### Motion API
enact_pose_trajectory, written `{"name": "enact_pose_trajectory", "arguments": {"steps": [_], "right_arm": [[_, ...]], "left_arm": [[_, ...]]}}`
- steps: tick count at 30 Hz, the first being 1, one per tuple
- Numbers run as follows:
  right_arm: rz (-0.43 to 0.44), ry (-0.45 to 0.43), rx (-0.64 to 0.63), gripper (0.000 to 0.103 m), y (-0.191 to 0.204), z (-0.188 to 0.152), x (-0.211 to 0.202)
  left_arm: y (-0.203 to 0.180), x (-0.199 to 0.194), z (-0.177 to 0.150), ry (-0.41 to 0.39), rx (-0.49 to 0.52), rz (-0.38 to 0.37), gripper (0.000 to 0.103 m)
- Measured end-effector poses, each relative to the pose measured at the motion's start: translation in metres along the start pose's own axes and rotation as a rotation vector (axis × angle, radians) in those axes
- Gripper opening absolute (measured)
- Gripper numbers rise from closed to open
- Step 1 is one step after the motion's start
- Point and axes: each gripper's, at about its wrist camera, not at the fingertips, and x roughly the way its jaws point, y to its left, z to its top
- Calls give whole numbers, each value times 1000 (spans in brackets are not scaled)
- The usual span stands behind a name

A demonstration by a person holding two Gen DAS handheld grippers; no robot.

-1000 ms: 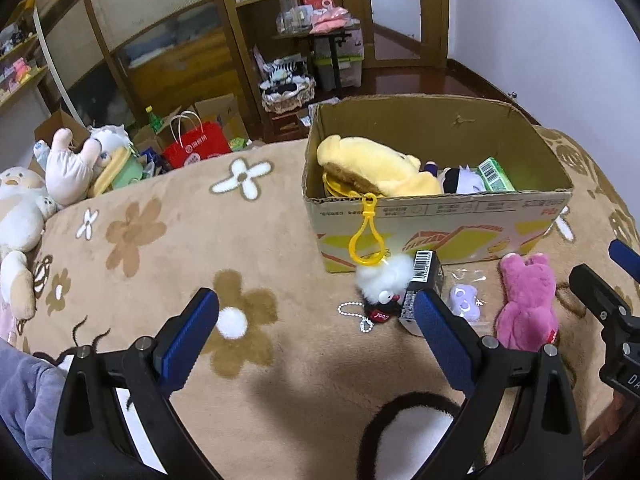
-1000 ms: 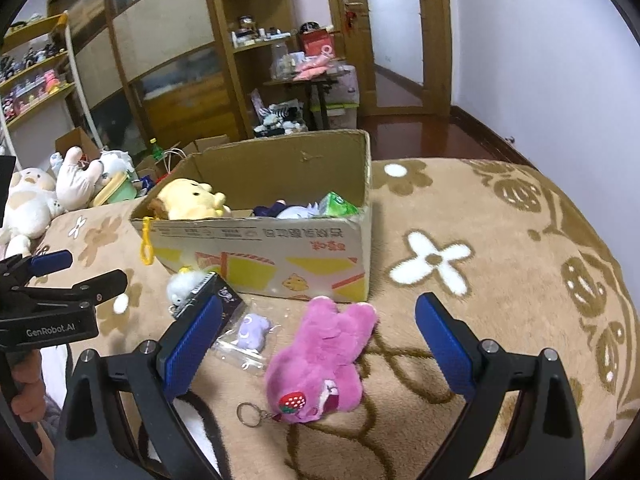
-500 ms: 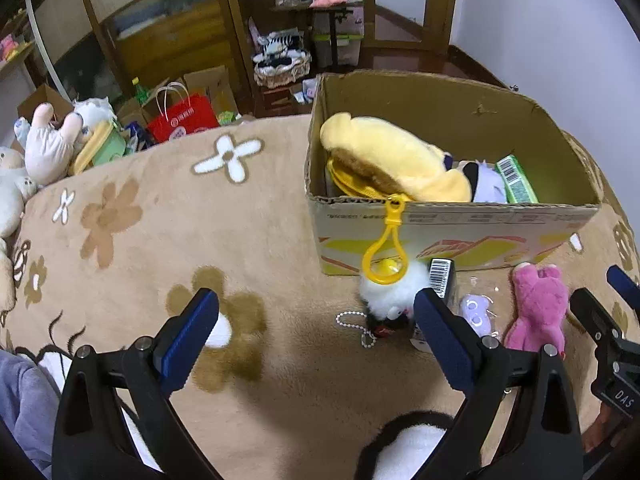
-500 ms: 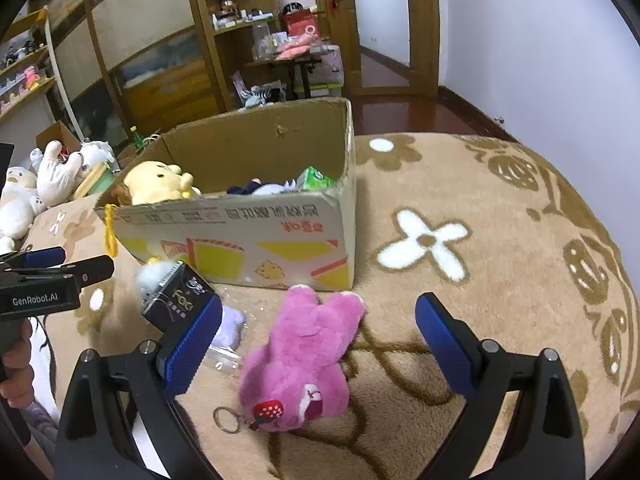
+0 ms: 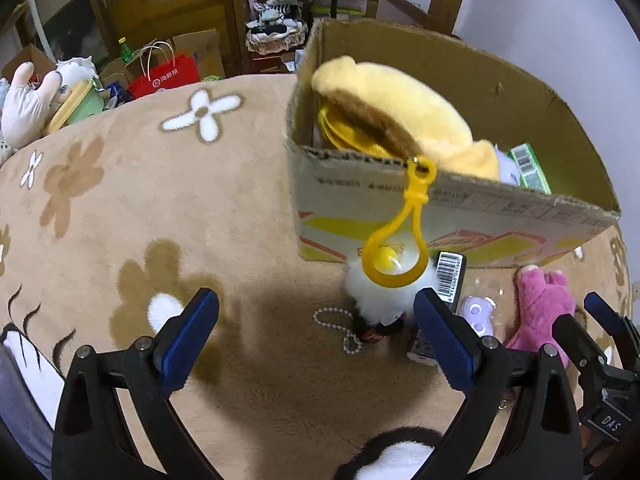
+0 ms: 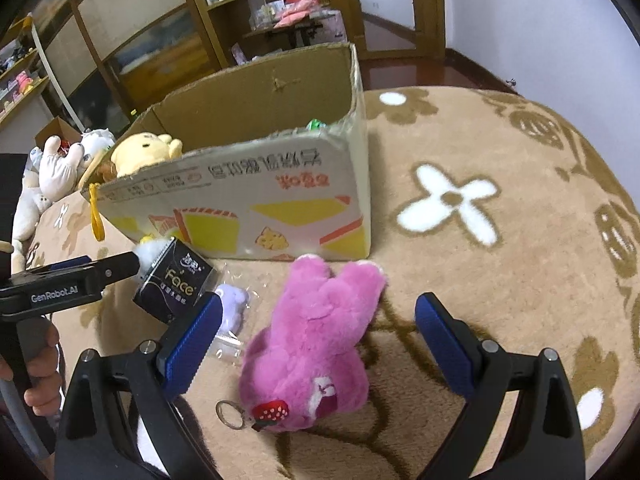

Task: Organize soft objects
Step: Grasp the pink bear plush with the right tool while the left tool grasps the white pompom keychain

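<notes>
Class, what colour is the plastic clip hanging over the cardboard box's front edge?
Yellow plastic clip; clearest in the left wrist view.

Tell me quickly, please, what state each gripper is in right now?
Left gripper: open, holding nothing.
Right gripper: open, empty, either side of the pink plush.

Your blanket [image 6: 500, 152] is tan with white and brown flowers. At its twelve o'clock sits the brown cardboard box [image 6: 280, 184], printed yellow and orange, holding a yellow plush [image 5: 400, 108]. At six o'clock lies a magenta plush [image 6: 316, 336]; at nine, a black packet [image 6: 176, 284] and white pom-pom [image 5: 380, 296].
</notes>
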Motion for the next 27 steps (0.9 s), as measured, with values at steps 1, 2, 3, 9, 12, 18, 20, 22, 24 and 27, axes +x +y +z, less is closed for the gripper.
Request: {"name": "enact_pose_trajectory", "arguments": {"steps": [1,2,3,9,12,18,20,22,24,27], "right_arm": [[-5,10,-2,100,0,-1,3],[-6,15,-1,100,0,-1,4],[-7,19,0,99,0,-2,5],[-14,49,7,96,-3,-3,17],[-15,63,4,93,-4,-4,21],[6,101,-9,68,1,-6,28],[-1,108,-20,64,3,-8,29],[-2,108,-26,63,3,-8,30],[1,112,-22,63,2,-8,31],[10,128,-16,62,1,-9,34]], "left_arm": [[-1,2,0,2,5,4,97],[-2,5,1,7,12,8,97],[-3,7,1,10,16,11,97],[-11,17,1,24,40,-23,97],[-17,17,2,12,63,-27,97],[-20,24,4,21,40,-41,97],[-21,33,4,41,44,-40,96],[-24,39,1,57,55,-43,87],[-27,44,1,71,66,-44,84],[-31,45,1,62,76,-39,80]]}}
